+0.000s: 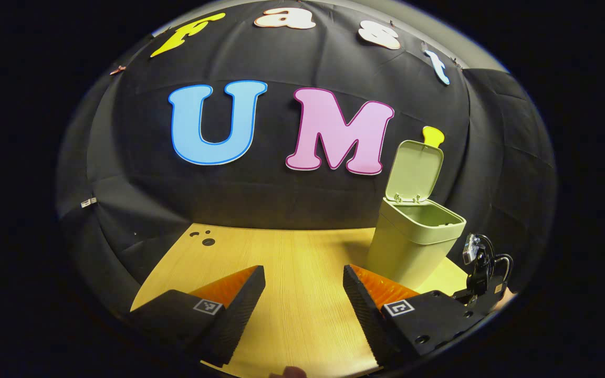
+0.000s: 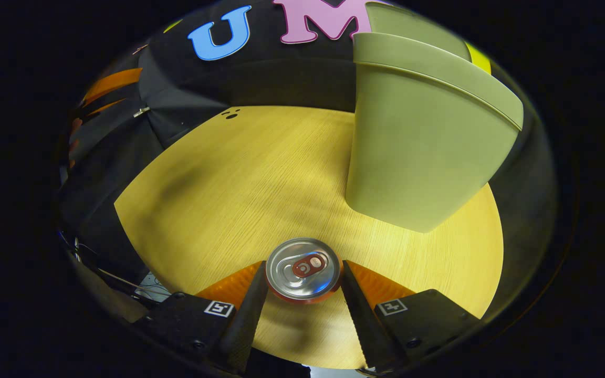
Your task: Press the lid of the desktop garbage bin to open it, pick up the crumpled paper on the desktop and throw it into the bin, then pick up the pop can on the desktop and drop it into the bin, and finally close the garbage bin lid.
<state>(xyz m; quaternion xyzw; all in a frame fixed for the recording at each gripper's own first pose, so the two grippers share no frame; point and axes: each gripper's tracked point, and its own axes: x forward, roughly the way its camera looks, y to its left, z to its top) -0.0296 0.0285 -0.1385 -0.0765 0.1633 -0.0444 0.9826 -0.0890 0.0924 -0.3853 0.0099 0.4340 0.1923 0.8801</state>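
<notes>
Right gripper is gripping pop can beside bin. Left gripper is hanging spread apart over table; lid is standing raised.

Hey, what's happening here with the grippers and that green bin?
A person is clearing a wooden desktop with two handheld grippers. The green bin stands with its lid flipped up, so it is already open. The right gripper has its fingers closed against both sides of an upright pop can, seen from above, close in front of the bin. The left gripper is open over the desktop, holding nothing.
</notes>
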